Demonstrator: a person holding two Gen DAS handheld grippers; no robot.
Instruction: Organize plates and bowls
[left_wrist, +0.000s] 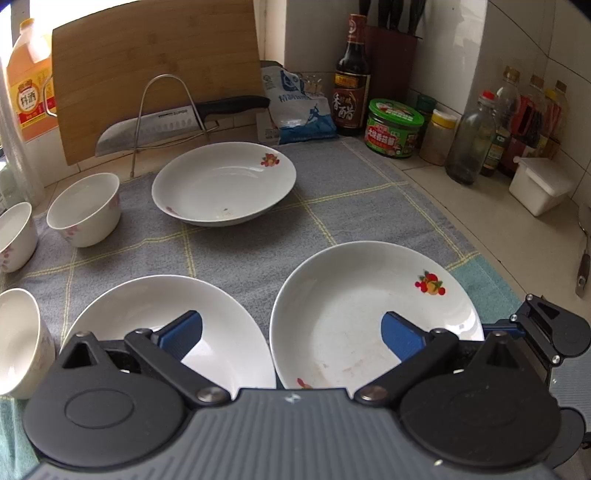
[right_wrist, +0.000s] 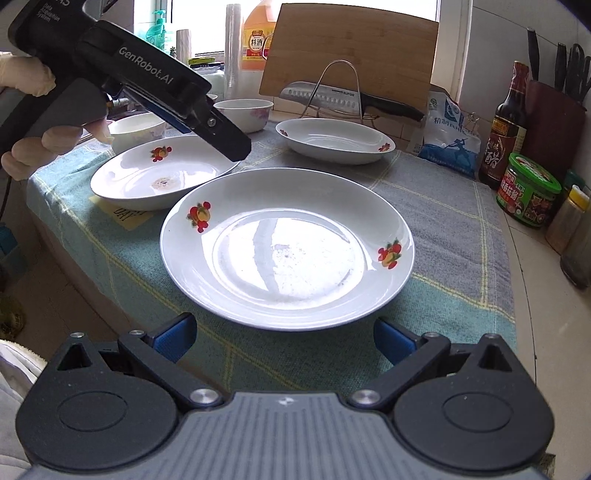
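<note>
Three white plates with fruit prints lie on a grey-green cloth (left_wrist: 351, 206). In the left wrist view, one plate (left_wrist: 221, 184) is far and two are near: a left plate (left_wrist: 229, 343) and a right plate (left_wrist: 354, 295). My left gripper (left_wrist: 291, 334) hangs open above the gap between the near two, holding nothing. Three white bowls (left_wrist: 85, 208) stand at the left. In the right wrist view my right gripper (right_wrist: 286, 336) is open and empty just in front of the nearest plate (right_wrist: 288, 247). The left gripper (right_wrist: 236, 151) hovers over the left plate (right_wrist: 155, 177), held by a gloved hand (right_wrist: 26, 74).
A bamboo cutting board (left_wrist: 155, 70) and a knife (left_wrist: 166, 122) on a wire rack stand at the back. Along the right are a salt bag (left_wrist: 299, 107), a vinegar bottle (left_wrist: 351, 81), a green-lidded jar (left_wrist: 393, 129), several bottles and a white box (left_wrist: 539, 184). The counter edge (right_wrist: 74, 236) drops off at the left.
</note>
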